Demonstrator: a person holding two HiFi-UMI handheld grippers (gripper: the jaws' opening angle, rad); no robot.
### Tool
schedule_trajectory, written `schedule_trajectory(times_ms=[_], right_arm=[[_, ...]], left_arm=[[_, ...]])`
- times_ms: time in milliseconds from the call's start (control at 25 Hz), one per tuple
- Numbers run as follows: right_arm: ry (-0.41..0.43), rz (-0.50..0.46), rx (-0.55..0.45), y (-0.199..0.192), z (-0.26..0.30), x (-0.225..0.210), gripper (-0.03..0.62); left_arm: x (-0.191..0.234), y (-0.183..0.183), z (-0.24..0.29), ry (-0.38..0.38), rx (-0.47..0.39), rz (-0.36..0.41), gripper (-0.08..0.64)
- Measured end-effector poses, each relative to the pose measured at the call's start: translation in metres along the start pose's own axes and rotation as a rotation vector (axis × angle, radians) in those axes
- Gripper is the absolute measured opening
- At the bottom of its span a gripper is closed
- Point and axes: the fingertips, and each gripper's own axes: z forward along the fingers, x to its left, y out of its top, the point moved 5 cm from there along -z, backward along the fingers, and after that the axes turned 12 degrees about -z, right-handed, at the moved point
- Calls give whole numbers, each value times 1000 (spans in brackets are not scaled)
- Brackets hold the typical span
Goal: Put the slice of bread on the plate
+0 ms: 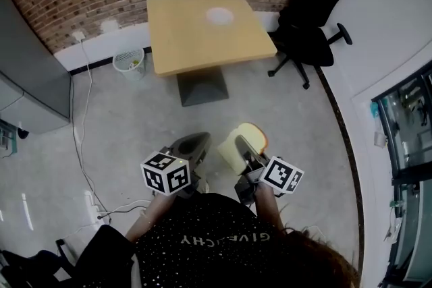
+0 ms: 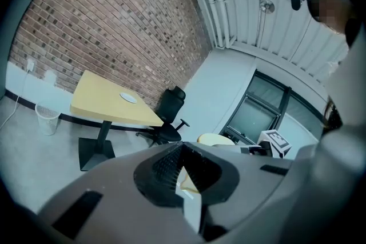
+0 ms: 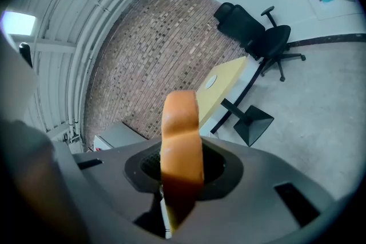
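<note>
While the left gripper (image 1: pixel 194 142) hangs over the floor (image 1: pixel 128 111) with jaws clenched on nothing, the right gripper (image 1: pixel 250 158) just beside it has jaws grasping the slice of bread (image 1: pixel 244 139) on edge, well apart from the plate (image 1: pixel 219 15) on the bench (image 1: pixel 192 44).

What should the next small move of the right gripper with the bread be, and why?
Probably carry it forward toward the table. The right gripper has its jaws closed on the slice of bread, held on edge, while the plate lies on the table's far part, with a stretch of floor in between. The slice likely cannot be set down from here.
</note>
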Motion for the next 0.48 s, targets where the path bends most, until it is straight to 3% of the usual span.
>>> schedule_trajectory(times_ms=[240, 480], right_arm=[[-9, 8, 21, 21, 23, -16, 98], [-28, 3, 13, 81, 61, -47, 98]], left_arm=[[17, 20, 37, 1, 7, -26, 9], [35, 70, 98, -3, 12, -12, 9]])
